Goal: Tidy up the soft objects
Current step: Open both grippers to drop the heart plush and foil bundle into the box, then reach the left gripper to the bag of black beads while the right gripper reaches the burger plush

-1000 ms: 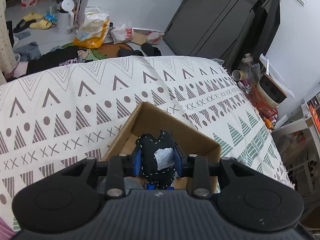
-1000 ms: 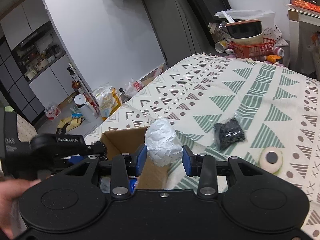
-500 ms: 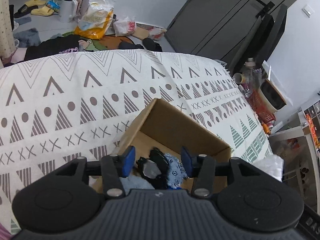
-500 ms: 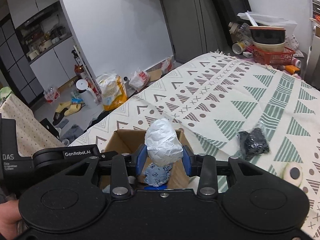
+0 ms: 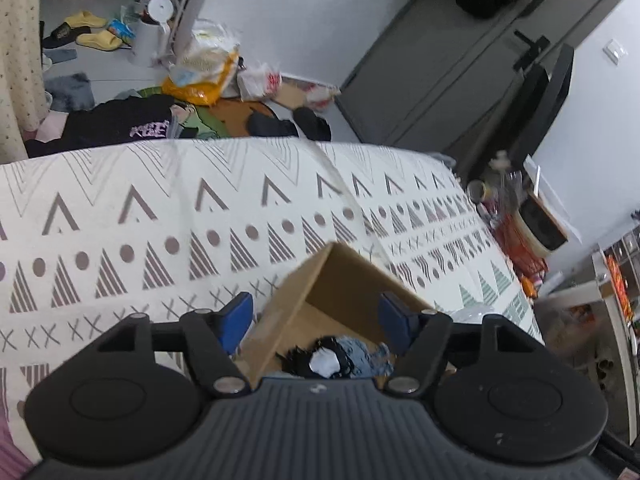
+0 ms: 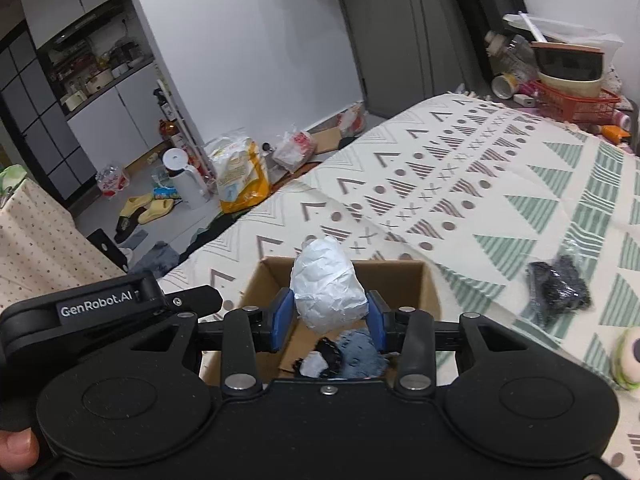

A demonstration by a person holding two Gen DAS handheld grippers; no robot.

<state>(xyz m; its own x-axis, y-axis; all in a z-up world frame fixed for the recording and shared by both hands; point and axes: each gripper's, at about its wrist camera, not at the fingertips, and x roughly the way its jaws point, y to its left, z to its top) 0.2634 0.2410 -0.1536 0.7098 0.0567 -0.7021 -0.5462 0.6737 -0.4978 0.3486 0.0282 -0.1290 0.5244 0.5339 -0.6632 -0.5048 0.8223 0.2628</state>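
Right gripper (image 6: 329,316) clamps a crumpled white bundle (image 6: 327,284) above the cardboard box (image 6: 428,284); at nine o'clock, the left gripper (image 5: 316,320) reads "GenRobot.AI", its jaws spread wide and empty. Inside the box lie a black-and-white toy (image 6: 320,360) and blue cloth (image 6: 360,354).

A patterned bedspread (image 5: 160,208) covers the bed. At 12 o'clock a white wall (image 6: 248,40); at 10 o'clock grey floor (image 5: 108,76) strewn with slippers (image 5: 98,38), bags (image 6: 240,176), and clothes (image 5: 120,128).
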